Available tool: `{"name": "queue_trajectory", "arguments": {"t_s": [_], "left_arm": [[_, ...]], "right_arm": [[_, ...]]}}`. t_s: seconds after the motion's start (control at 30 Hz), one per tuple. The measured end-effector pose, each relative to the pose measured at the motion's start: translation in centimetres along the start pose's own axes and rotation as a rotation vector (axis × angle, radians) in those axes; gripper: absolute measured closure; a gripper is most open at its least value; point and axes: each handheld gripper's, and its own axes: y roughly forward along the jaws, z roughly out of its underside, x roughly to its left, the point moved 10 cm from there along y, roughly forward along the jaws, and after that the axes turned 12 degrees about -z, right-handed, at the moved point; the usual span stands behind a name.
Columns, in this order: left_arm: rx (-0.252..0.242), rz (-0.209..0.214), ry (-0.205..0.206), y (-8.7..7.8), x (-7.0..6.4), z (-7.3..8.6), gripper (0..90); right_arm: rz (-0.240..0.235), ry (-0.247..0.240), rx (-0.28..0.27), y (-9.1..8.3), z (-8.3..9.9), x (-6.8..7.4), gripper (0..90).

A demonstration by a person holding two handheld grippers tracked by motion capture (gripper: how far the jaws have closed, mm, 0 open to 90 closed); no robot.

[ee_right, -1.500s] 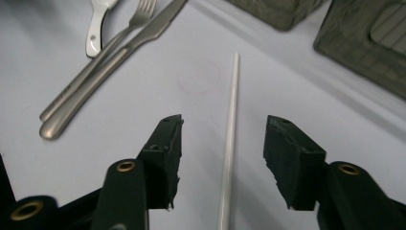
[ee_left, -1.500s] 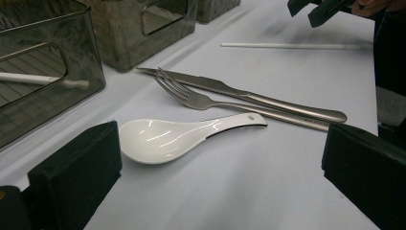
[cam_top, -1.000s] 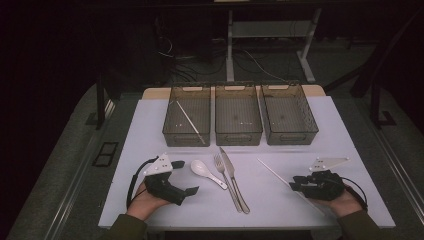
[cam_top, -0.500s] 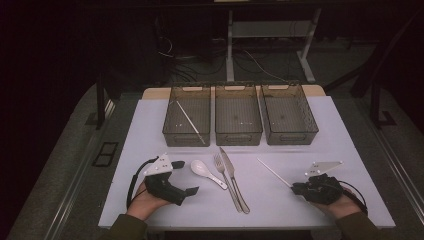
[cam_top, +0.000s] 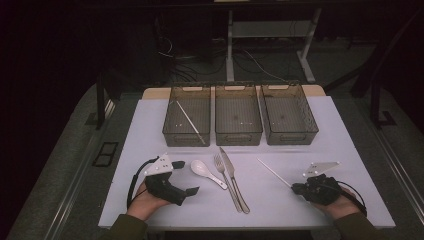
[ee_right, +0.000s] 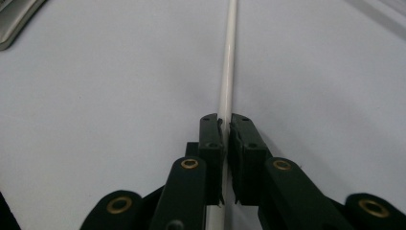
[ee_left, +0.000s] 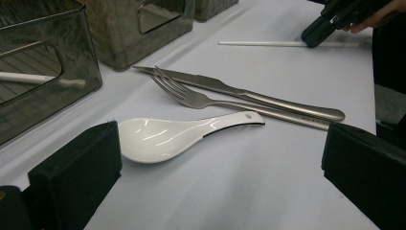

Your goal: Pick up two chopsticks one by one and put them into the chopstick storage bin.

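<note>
A white chopstick [cam_top: 274, 173] lies on the white table right of centre. My right gripper [cam_top: 296, 188] is shut on its near end, and the right gripper view has the jaws pinched on the chopstick [ee_right: 228, 62] with the gripper [ee_right: 225, 122] low on the table. My left gripper [cam_top: 186, 177] rests open at the front left. Its jaws stand wide apart around nothing, and ahead of it [ee_left: 220, 191] lies a white ceramic spoon [ee_left: 182, 136]. The spoon [cam_top: 207, 173], a fork [cam_top: 226, 179] and a knife [cam_top: 235, 181] lie side by side mid-table.
Three dark see-through bins stand in a row at the back: left bin [cam_top: 186, 140], middle bin [cam_top: 238, 138], right bin [cam_top: 295, 137]. A second white chopstick [cam_top: 189, 121] lies slanted in the left bin. The table's front edge is close under both hands.
The right gripper's jaws have drawn together on the near end of the chopstick. The left gripper and the cutlery have stayed put.
</note>
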Motion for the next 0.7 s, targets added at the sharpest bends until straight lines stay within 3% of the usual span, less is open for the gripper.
{"name": "queue_trajectory", "arguments": {"t_s": [0.27,0.7], "left_arm": [[-0.001,0.000,0.000,0.0,0.0,0.0,0.0],[0.001,0.002,0.003,0.0,0.0,0.0,0.0]], "right_arm": [[-0.019,0.005,-0.010,-0.2,-0.2,0.0,84.1],[-0.056,0.015,-0.082,-1.1,-1.5,0.3,84.1]]}}
